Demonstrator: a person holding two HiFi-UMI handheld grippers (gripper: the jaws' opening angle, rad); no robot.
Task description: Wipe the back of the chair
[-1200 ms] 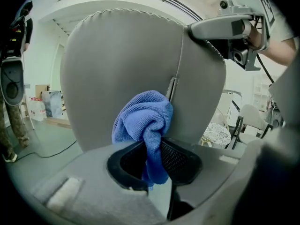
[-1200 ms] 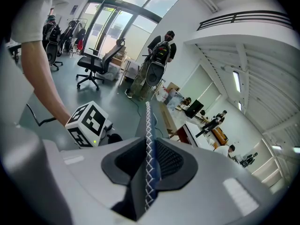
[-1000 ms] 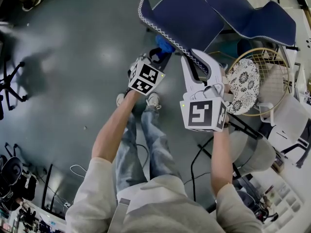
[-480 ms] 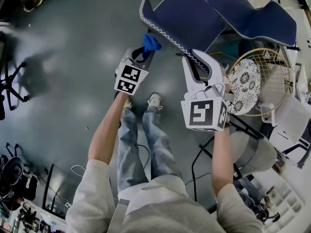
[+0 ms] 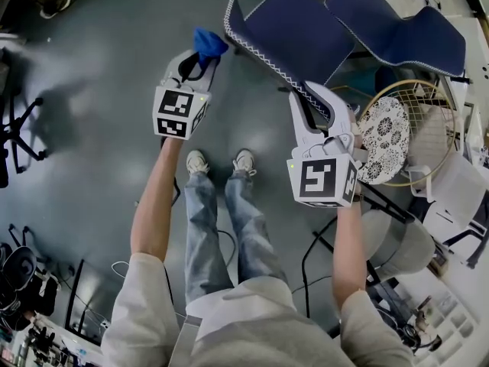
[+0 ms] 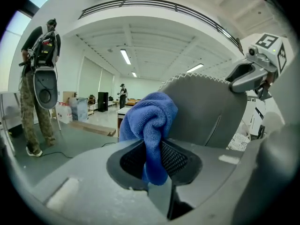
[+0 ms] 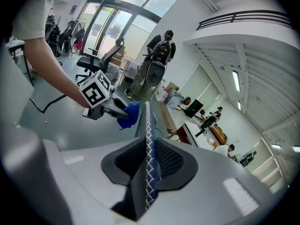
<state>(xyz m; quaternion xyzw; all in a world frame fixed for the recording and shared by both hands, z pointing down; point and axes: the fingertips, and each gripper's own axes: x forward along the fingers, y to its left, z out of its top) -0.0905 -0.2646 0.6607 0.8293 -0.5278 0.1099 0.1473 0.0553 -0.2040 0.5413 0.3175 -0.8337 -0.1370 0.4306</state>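
Both arms stretch out. The left claw [image 5: 200, 58], upper left, pinches a blue cloth [image 5: 208, 42]. The right claw [image 5: 304, 96] squeezes the edge of the chair back [image 5: 294, 30].

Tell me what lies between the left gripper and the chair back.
The blue cloth, pinched in the left gripper, sits before the chair back, as the left gripper view shows.

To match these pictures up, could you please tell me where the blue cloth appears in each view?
Head view: the blue cloth is at upper left of centre, just left of the chair back.
Left gripper view: the blue cloth is at the centre, in front of the chair back.
Right gripper view: the blue cloth is left of centre.
Shared landmark: the chair back, with its zigzag-stitched edge.
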